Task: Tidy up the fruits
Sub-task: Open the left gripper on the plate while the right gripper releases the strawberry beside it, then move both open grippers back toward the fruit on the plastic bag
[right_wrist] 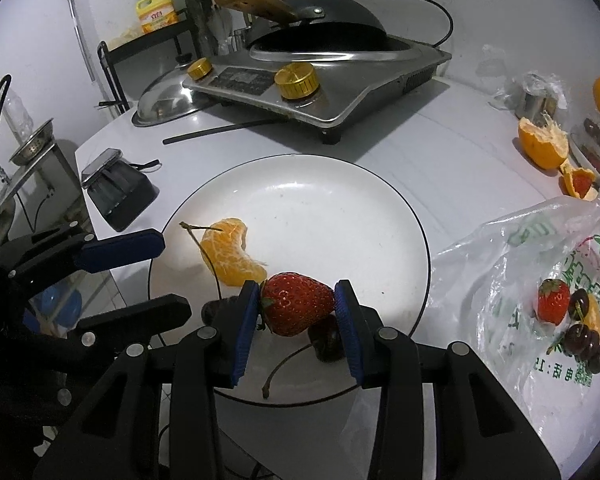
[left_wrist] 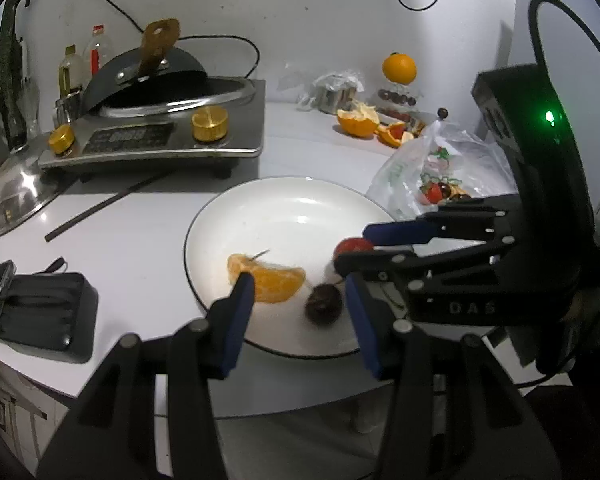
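Right wrist view: right claw [right_wrist: 296,312] pinches the strawberry [right_wrist: 296,309] over the plate [right_wrist: 400,216]; squeezing could bruise it. Left claw [left_wrist: 300,304] gapes empty beside it.

Plate [right_wrist: 380,200]: glazed white ceramic, glossy, thin dark rim. Tabletop [right_wrist: 440,128]: smooth white, faint sheen. Cooker [right_wrist: 340,100]: brushed steel, brass-coloured knurled knobs. Lid [right_wrist: 164,98]: polished metal, mirror-bright. Bag [right_wrist: 520,248]: thin clear plastic, crinkled. My fingers [right_wrist: 247,320]: matt black plastic, blue ribbed pads. Strawberry [right_wrist: 298,308]: pitted, slightly shiny. Orange segment [right_wrist: 228,256]: moist, fibrous.
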`<state>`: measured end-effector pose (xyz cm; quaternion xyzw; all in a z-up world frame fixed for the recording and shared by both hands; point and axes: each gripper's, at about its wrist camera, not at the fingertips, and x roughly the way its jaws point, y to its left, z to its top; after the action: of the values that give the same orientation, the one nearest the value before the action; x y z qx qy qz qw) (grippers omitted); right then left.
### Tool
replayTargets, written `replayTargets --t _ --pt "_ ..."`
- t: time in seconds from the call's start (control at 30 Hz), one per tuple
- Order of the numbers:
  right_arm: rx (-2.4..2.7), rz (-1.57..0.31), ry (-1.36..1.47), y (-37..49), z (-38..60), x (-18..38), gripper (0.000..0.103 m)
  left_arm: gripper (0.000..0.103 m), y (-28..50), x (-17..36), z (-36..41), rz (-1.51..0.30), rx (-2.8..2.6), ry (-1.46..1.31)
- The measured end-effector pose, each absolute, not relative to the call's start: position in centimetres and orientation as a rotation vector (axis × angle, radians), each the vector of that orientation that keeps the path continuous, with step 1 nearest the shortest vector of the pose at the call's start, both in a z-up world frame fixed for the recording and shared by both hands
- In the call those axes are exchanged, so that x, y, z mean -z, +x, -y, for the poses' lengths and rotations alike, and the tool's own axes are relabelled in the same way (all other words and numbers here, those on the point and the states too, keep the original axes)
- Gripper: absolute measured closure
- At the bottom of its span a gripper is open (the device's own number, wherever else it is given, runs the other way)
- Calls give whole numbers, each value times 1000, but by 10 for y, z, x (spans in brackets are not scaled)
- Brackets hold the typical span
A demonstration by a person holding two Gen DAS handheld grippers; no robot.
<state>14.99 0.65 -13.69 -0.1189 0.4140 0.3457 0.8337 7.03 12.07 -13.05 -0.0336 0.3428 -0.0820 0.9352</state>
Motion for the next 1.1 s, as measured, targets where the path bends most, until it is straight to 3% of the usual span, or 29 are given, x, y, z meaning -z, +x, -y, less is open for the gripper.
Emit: replayTargets --t 0.13,0.47,0.6,1.1 --pt "-725 -857 -234 147 1 131 54 54 67 127 -117 -695 165 -62" --pt "-711 -814 -208 137 26 114 53 52 62 115 -102 -679 168 -54" --pt "-699 -797 -197 132 39 109 53 31 61 109 -93 -672 173 -58" --pt "-650 -727 -134 118 100 88 53 31 66 96 -54 -676 134 -33"
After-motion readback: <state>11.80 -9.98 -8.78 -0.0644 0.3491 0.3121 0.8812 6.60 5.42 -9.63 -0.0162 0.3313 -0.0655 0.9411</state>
